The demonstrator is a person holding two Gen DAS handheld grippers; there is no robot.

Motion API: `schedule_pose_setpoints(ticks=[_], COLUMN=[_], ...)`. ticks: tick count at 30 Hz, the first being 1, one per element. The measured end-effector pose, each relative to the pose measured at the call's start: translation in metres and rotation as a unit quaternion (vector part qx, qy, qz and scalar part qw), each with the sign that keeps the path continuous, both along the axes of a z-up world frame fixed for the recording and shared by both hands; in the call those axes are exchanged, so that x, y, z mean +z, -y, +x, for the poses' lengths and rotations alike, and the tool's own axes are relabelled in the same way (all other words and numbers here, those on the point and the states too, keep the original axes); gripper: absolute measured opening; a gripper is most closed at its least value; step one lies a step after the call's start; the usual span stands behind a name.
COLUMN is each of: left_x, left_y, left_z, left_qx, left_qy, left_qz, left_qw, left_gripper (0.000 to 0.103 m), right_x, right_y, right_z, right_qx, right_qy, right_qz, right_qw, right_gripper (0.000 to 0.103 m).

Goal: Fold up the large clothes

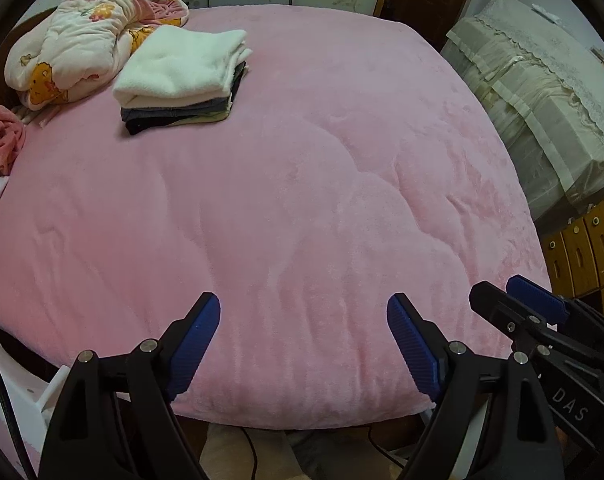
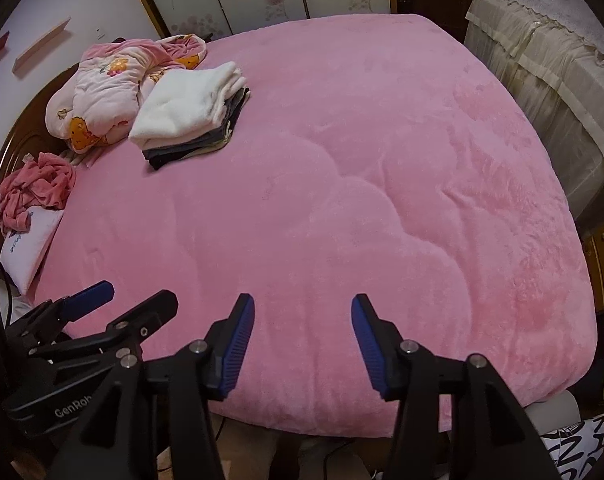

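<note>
Pink bed, near edge cropped.

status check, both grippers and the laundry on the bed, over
Left hand-held gripper open, empty. Right hand-held gripper open, empty. Folded stack at far left of pink bed; crumpled pink garment unfolded. Nothing in the way.

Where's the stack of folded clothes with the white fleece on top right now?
The stack of folded clothes topped by white fleece sits far left on the pink plush bedspread in both wrist views, touching the crumpled pink cartoon-print quilted garment by the headboard.
</note>
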State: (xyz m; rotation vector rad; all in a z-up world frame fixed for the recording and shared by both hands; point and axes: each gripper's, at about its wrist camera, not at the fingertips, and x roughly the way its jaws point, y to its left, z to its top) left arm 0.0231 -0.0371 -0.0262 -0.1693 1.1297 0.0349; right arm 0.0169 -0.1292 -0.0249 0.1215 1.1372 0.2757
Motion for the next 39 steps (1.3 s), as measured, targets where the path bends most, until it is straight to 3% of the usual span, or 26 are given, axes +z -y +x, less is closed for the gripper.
schedule_pose_setpoints(ticks=[39], left_x=[0.012], left_y=[0.023], left_z=[0.004], left_qx=[0.000], left_qy=[0.008], left_qz=[0.036], left_qw=[0.9993], left_gripper=[0.085], right_x=[0.010], right_y=[0.008], right_z=[0.000], right_qx=[-0.015], right_qy=[0.012], right_qz=[-0.015], right_qw=[1.000], right_gripper=[0.052])
